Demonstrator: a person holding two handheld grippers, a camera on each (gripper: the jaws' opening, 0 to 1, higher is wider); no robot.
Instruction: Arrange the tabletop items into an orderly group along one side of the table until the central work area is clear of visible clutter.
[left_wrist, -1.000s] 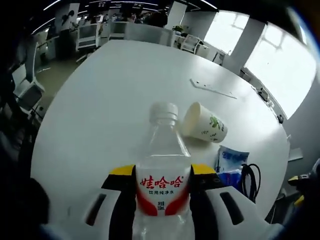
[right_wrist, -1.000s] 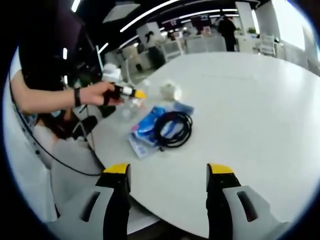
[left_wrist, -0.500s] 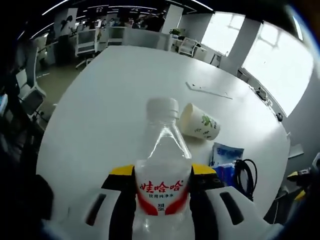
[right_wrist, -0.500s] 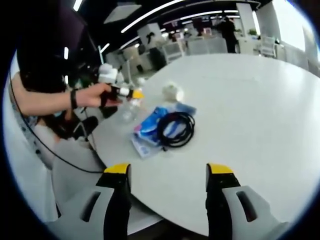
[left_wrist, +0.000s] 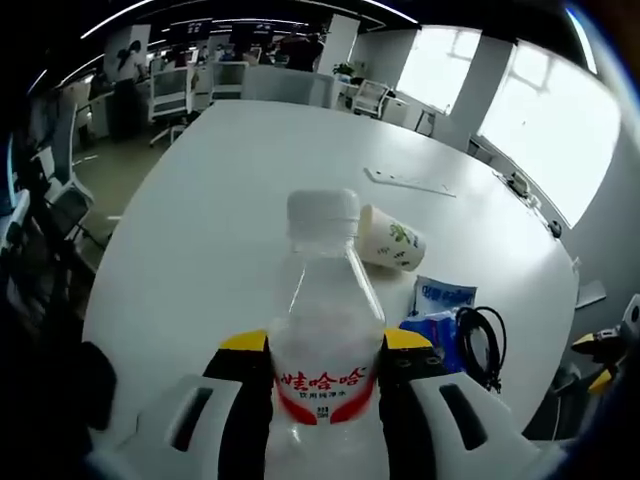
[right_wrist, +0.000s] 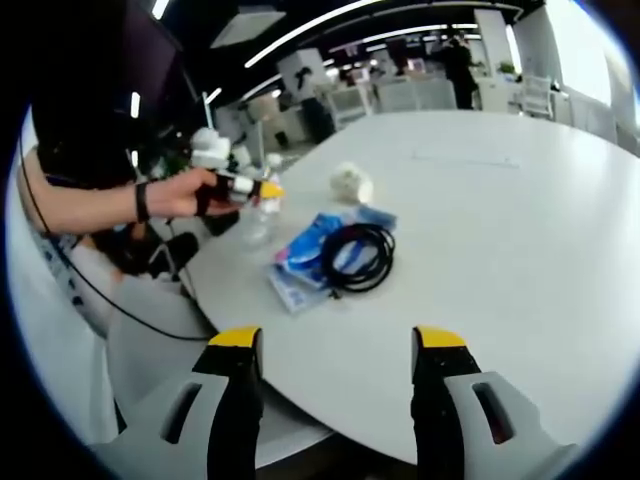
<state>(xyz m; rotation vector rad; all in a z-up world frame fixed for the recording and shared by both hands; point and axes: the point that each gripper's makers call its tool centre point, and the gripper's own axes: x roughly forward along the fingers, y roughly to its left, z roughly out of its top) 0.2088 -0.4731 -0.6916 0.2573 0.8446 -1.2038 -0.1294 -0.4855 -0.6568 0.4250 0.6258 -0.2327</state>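
Left tongs (left_wrist: 325, 360) clamp a water bottle (left_wrist: 325, 330); right tongs (right_wrist: 335, 350) gape, holding nothing.
The bottle stands upright at bottom centre of the left gripper view, above the white table (left_wrist: 230, 190). Right of it a paper cup (left_wrist: 390, 238) lies tipped, then blue packets (left_wrist: 435, 305) and a coiled black cable (left_wrist: 482, 345) at lower right.

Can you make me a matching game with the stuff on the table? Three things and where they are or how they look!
Things:
1. clear plastic water bottle with a white cap
2. white paper cup with a green print
3. coiled black cable

States:
A. lying on its side on the white table
B. resting on the blue packets
C. held between the left gripper jaws

Pairs: 1-C, 2-A, 3-B
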